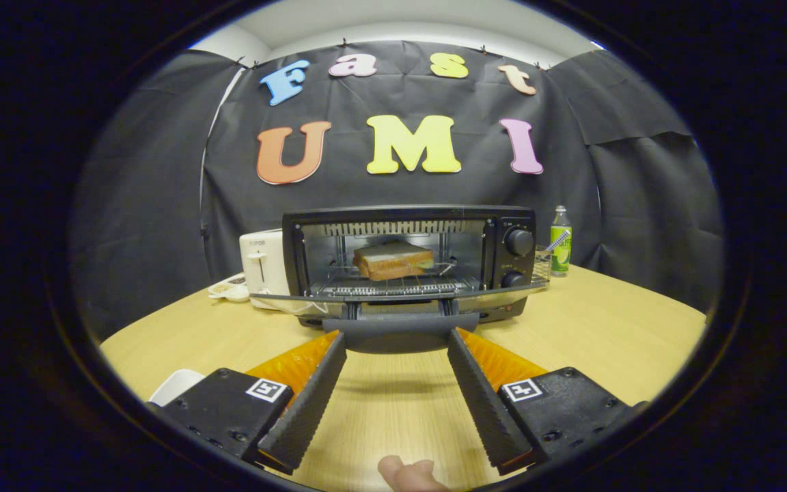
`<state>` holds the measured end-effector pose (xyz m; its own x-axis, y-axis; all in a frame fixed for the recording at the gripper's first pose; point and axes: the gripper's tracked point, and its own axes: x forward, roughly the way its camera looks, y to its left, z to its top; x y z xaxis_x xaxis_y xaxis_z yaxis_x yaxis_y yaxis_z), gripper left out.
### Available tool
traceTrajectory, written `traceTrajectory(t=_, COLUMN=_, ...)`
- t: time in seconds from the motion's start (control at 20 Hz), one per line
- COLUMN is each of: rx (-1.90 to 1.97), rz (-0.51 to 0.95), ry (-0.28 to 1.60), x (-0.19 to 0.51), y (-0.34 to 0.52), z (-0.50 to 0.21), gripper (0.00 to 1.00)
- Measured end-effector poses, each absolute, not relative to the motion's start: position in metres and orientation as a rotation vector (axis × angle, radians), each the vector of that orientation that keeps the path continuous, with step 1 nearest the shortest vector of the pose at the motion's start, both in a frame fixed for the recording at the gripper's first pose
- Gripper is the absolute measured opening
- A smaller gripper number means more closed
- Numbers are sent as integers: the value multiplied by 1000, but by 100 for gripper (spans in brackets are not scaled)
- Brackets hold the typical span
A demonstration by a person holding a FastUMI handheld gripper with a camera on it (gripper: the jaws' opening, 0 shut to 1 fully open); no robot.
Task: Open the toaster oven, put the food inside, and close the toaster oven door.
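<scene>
A black toaster oven (513, 256) stands on the wooden table (612, 328), straight ahead of the fingers. Its door (393, 296) is folded down flat toward me, with the door handle (400, 328) at its front edge. A sandwich of toasted bread (393, 260) lies on the wire rack inside. My gripper (397, 336) is open, its two fingertips reaching either end of the handle without closing on it. Nothing lies between the fingers but bare table.
A white pop-up toaster (262, 263) stands left of the oven, with a small white dish (229, 289) beside it. A green bottle (560, 242) and a wire basket (541, 268) stand to the oven's right. A white object (176, 385) lies beside the left finger. A fingertip (410, 475) shows below.
</scene>
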<state>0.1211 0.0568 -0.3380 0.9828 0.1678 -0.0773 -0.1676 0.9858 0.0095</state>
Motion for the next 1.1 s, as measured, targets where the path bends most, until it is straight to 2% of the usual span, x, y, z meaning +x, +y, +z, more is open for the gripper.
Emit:
traceTrajectory(t=0.25, rx=6, rz=177, ry=-10, x=124, y=58, z=-326, gripper=99)
traceTrajectory(t=1.1, rx=47, rz=235, ry=-25, x=129, y=63, z=-316, gripper=100)
